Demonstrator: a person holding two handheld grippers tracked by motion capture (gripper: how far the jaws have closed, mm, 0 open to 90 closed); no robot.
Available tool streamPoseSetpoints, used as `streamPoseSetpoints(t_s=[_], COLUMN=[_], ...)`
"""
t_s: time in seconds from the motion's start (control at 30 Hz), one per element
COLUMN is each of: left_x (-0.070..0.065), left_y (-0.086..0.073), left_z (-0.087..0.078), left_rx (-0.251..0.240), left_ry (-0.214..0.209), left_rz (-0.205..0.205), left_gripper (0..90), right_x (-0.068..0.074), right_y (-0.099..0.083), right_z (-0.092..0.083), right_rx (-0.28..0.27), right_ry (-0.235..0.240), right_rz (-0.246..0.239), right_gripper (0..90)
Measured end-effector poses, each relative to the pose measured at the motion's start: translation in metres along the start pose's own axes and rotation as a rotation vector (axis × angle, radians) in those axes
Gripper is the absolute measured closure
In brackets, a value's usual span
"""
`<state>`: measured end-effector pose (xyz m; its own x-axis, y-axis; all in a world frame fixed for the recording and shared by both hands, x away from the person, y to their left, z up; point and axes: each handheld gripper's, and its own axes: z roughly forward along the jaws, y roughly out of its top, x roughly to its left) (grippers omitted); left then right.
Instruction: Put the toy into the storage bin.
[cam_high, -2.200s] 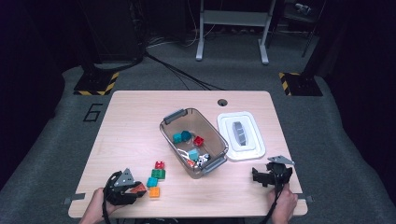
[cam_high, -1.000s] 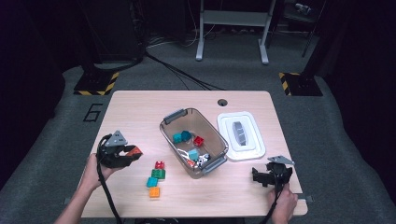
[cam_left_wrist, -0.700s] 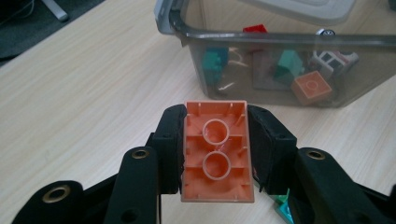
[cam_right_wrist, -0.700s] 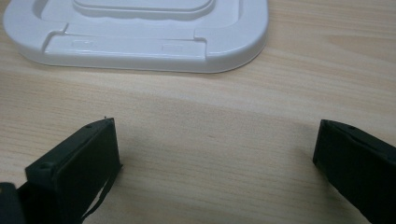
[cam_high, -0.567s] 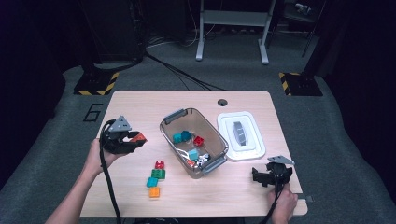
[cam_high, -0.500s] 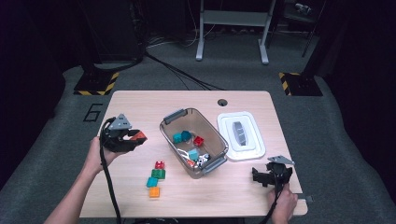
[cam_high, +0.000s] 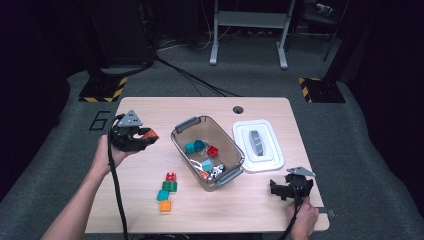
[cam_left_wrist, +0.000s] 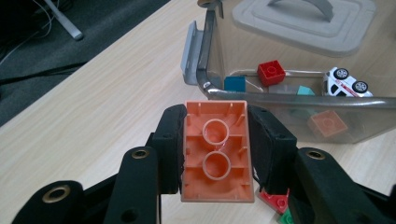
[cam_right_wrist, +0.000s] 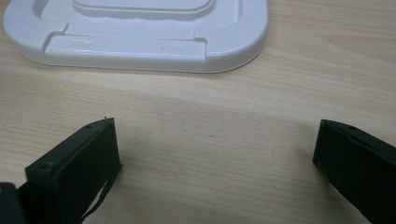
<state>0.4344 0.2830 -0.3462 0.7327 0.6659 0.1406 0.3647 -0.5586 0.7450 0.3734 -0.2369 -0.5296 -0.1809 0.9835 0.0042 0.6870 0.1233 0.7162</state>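
Plastic, hollow underside towards us, an orange brick (cam_left_wrist: 217, 151) sits clamped in our left claw (cam_left_wrist: 215, 149) above the woodgrain tabletop (cam_high: 150, 120), just beside the clear bin (cam_left_wrist: 299, 119). Our right claw (cam_right_wrist: 215, 163) stands wide over bare tabletop near the smooth white lid (cam_right_wrist: 140, 42).

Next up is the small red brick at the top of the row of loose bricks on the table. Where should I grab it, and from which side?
Take the small red plastic brick by two opposite flat side walls, coming straight down from above. It sits studs-up on the wooden table, and the green brick looks tight against its near side, so pinching across the left and right walls is probably best. The right hand-held gripper stands open and free.
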Motion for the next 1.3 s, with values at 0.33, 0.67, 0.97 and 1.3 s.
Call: streamPoseSetpoints(t_s=[0.33,0.67,0.97,1.3], left_x=[-0.004,-0.016,-0.024,-0.029], left_y=[0.029,0.05,0.055,0.044], left_z=[0.016,0.04,0.068,0.099], left_rx=[-0.002,0.009,0.043,0.111], left_ry=[-0.017,-0.046,-0.066,-0.058], left_rz=[0.04,0.075,0.091,0.119], left_gripper=[59.0,58.9,58.9,58.9], right_x=[0.0,0.0,0.0,0.0], right_y=[0.0,0.0,0.0,0.0], right_z=[0.0,0.0,0.0,0.0], right_rx=[0.0,0.0,0.0,0.0], right_ry=[0.0,0.0,0.0,0.0], right_rz=[-0.001,-0.001,-0.001,-0.001], right_gripper=[0.0,0.0,0.0,0.0])
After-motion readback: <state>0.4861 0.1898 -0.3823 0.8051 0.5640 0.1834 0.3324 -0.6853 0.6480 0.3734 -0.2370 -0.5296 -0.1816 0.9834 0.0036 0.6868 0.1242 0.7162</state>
